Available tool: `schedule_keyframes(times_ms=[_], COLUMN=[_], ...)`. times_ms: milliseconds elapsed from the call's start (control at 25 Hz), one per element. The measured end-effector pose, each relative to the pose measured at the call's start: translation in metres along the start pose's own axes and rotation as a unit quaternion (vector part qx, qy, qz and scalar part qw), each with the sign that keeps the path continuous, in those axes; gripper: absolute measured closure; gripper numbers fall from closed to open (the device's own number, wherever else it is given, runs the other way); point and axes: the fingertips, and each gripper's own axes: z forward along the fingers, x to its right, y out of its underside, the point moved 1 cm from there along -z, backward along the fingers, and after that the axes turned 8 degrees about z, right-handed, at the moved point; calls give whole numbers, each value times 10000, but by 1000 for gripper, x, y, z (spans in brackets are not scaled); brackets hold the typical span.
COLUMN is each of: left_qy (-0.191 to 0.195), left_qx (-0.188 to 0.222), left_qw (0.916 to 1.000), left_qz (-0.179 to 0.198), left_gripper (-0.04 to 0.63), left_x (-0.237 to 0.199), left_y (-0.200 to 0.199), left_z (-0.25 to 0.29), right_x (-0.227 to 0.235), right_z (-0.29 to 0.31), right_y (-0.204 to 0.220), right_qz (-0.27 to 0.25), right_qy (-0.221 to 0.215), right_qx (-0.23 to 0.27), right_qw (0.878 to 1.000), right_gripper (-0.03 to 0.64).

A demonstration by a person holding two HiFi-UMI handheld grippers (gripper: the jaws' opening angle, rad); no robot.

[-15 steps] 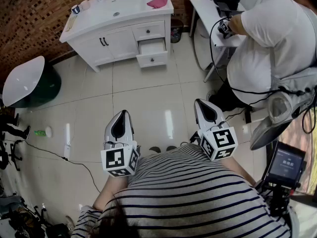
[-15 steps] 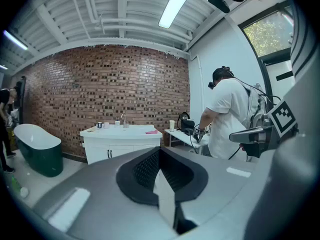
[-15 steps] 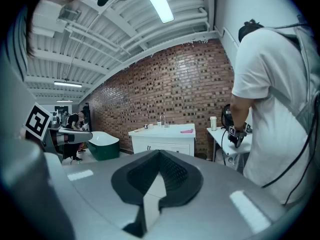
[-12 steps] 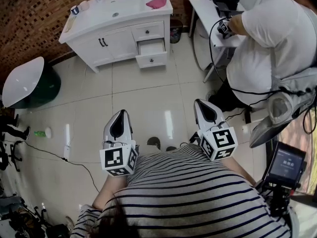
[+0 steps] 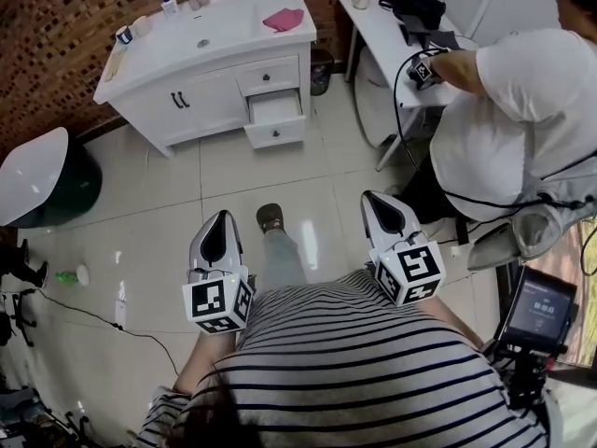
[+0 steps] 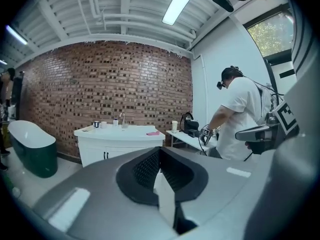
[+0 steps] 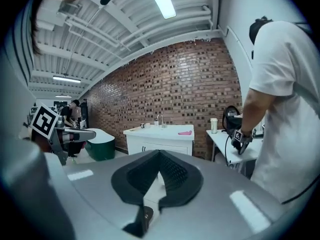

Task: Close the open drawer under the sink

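Observation:
The white sink cabinet (image 5: 191, 101) stands against the brick wall at the far left of the head view. On its right side, the middle drawer (image 5: 275, 107) is pulled out over the tiled floor. My left gripper (image 5: 222, 218) and right gripper (image 5: 377, 199) are held close to my body, both shut and empty, well short of the cabinet. The left gripper view shows its jaws (image 6: 159, 153) together, with the cabinet (image 6: 120, 143) far ahead. In the right gripper view the jaws (image 7: 159, 155) also meet, and the cabinet (image 7: 160, 138) is distant. The drawer is hidden in both gripper views.
A person in a white shirt (image 5: 504, 129) works at a white desk (image 5: 387, 26) to the right of the cabinet. A green and white bathtub (image 5: 42, 171) stands at the left. A cable (image 5: 103, 295) crosses the floor. My foot (image 5: 270, 217) is stepped forward between the grippers.
I have walked towards the cabinet: it has shifted left and down in the head view. One foot has stepped out ahead. Both grippers stay shut and held as before.

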Motion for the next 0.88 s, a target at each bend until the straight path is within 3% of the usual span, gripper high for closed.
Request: schedule_keyframes(times_ms=[280, 600, 880], left_qy=[121, 656, 920], left_qx=[-142, -484, -852], left_qw=[9998, 9965, 9920], left_qz=[-49, 174, 172], left_gripper=[580, 580, 580], left_x=[-60, -143, -182], left_y=[4, -6, 17], left_z=[133, 312, 420], right_x=[42, 66, 91], right_z=[133, 312, 423], right_y=[-22, -61, -43], right_qz=[0, 233, 281], right_qy=[180, 299, 298], right_qx=[-98, -243, -690], right_qw=[9998, 9990, 9968], right_gripper=[615, 615, 615])
